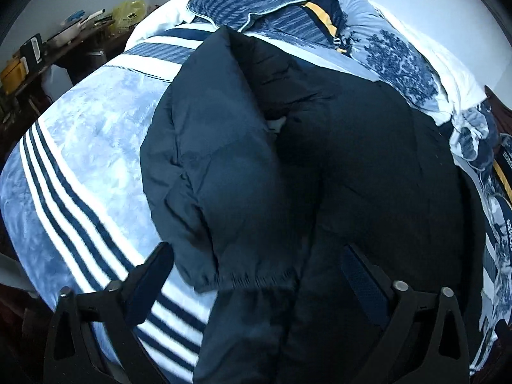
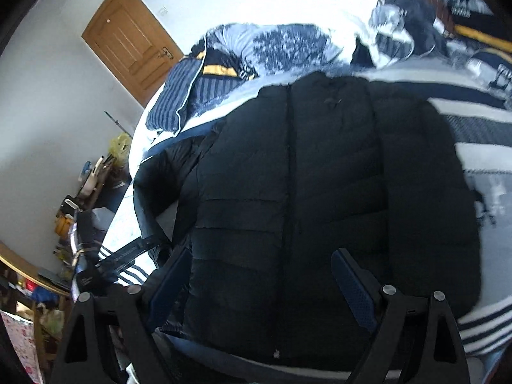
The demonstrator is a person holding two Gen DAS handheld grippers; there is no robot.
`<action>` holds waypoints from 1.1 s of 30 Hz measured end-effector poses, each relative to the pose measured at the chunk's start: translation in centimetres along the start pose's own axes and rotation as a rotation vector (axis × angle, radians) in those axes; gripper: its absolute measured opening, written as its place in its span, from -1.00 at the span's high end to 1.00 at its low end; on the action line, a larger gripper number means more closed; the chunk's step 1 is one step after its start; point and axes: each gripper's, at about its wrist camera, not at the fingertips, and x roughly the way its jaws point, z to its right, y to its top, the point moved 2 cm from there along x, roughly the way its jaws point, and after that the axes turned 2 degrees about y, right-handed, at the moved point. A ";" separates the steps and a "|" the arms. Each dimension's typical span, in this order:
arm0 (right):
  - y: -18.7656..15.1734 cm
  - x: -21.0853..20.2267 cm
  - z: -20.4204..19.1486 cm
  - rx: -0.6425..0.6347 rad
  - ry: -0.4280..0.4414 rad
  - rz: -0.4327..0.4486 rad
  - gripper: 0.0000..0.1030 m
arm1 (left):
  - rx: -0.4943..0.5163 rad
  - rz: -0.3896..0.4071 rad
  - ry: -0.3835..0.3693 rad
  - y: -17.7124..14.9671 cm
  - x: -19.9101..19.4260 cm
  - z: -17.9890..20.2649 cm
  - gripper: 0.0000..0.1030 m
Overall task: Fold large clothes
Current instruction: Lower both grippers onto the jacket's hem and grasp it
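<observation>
Jacket: dark puffer jacket (image 2: 320, 192) is laid flat on the bed, collar at the far end, hem at the near edge; quilted panels and centre zip line are seen in the right wrist view. In the left wrist view the same jacket (image 1: 288, 166) is seen w/ one sleeve folded over the body, its elastic cuff (image 1: 243, 280) lying near the camera.

Left gripper: left gripper (image 1: 256, 256) is held above the near part of the jacket, pointed steeply down; jaws are spread wide, the sleeve cuff sits between them but isn't pressed by the pads. Left finger (image 1: 153, 275) is over the striped cover, right finger (image 1: 361, 284) over dark fabric.

Right gripper: right gripper (image 2: 259, 272) is held over the jacket's lower front, near the hem; jaws are apart, nothing clamped. Fingers straddle the quilted front; contact w/ fabric can't be told.

Other gripper in view: the left tool is glimpsed at the left of the right wrist view, beside the jacket's left sleeve.

Surface: bed cover (image 1: 80, 160) is pale blue w/ white and navy stripes. A bunched duvet (image 1: 393, 54), blue floral print, and a striped pillow (image 1: 256, 3) are piled at the far end.

Room: a wooden door (image 2: 128, 41) is set in a white wall at far left. A cluttered side table (image 1: 64, 44) w/ a yellow bag (image 1: 129, 12) is seen left of the bed.
</observation>
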 end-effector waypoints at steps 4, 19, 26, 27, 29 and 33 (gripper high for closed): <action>0.8 2.0 0.2 0.011 0.045 -0.026 -0.77 | 0.030 -0.006 -0.030 0.5 -0.7 -0.8 0.53; 7.0 5.6 -5.6 -0.067 0.389 -0.169 -0.76 | 0.289 0.092 -0.529 -3.5 -12.2 5.2 0.91; 6.5 11.5 -5.5 -0.082 0.432 -0.323 -0.70 | 0.336 -0.085 -0.620 -8.2 -7.1 10.2 0.91; 6.0 12.0 -5.5 -0.084 0.431 -0.344 -0.63 | 0.341 -0.095 -0.626 -8.4 -6.8 10.9 0.91; 4.8 13.8 -5.5 -0.098 0.433 -0.411 -0.37 | 0.352 -0.099 -0.656 -8.7 -6.7 11.7 0.91; 2.7 16.8 -4.1 -0.096 0.382 -0.491 0.79 | 0.366 -0.107 -0.677 -8.2 -6.9 13.4 0.91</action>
